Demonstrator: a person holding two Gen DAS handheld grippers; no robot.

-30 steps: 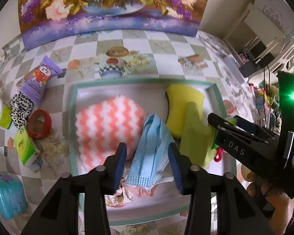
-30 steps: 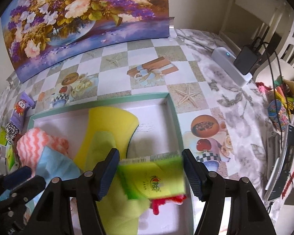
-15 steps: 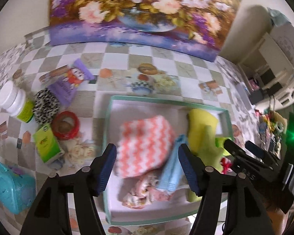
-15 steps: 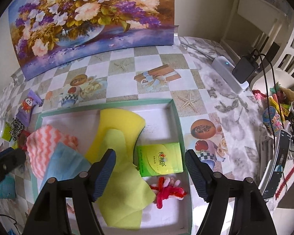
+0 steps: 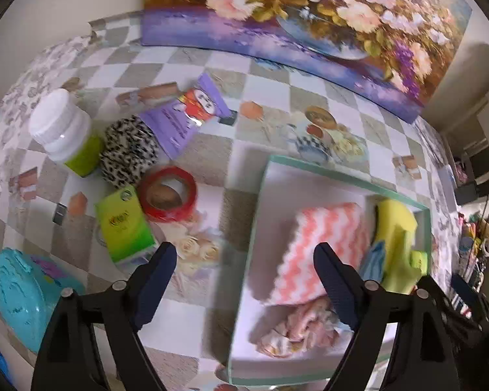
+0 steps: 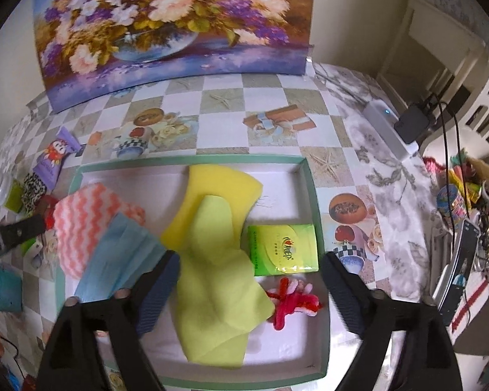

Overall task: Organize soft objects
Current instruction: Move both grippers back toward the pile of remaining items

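Tissue pack (image 5: pixel 124 224) near the table's left edge, outside the tray (image 5: pixel 309 166), looks light and squashy; pinch its long sides gently. Left gripper (image 5: pixel 241 280) and right gripper (image 6: pixel 251 290) are both spreading wider; nothing sits between their jaws.

**A lived-in room at home**

I'm working at a household table, its patterned oilcloth (image 6: pixel 218 97) printed with checks, teacups, roses and starfish. A big flower painting (image 6: pixel 166 16) leans against the cream wall behind it. Off to my right sit a white power strip (image 6: pixel 388 127) with a black charger plugged in, pale furniture (image 6: pixel 440 49), and a heap of small domestic clutter (image 6: pixel 466 195).
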